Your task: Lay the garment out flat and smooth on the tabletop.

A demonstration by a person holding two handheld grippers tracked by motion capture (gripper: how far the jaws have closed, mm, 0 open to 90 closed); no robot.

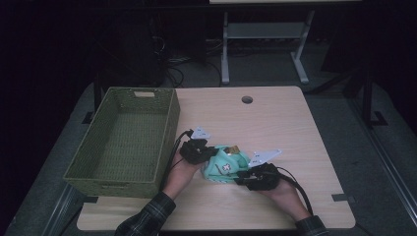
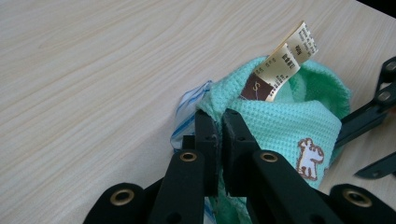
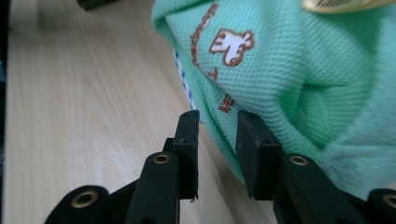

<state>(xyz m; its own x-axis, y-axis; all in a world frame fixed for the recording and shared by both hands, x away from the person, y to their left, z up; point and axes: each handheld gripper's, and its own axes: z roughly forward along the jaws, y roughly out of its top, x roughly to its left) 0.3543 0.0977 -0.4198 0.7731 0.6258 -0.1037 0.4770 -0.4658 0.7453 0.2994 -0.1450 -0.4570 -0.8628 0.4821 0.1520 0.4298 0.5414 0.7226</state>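
Your two sleeved forearms are entering at the near edge of the table (image 1: 275, 118), one gripper in each hand. One garment is in play: a mint-green knit garment (image 1: 225, 164), bunched near the middle of the table, slightly toward the near side, lying between the two grippers. One green woven basket (image 1: 125, 140) is standing at the left of the table, apart from the garment.

You are holding the left gripper (image 1: 196, 150) at the garment's left edge. Its own view is showing the jaws almost together, pinching a fold of green knit (image 2: 280, 121) along with a strip of blue-striped white fabric (image 2: 187, 112) beneath it. That view is also showing two cream care labels (image 2: 287, 58) and one brown size tab standing up from the collar, plus one small embroidered dog (image 2: 310, 156); the high view is giving these as no more than a speck.

You are holding the right gripper (image 1: 258, 177) at the garment's near right edge. Its own view is showing the jaws (image 3: 217, 154) standing narrowly apart, with the garment's hem lying between them; you cannot tell there whether the pads are pressing on cloth. Brown lettering and the dog motif (image 3: 231, 44) are reading clearly in that view.
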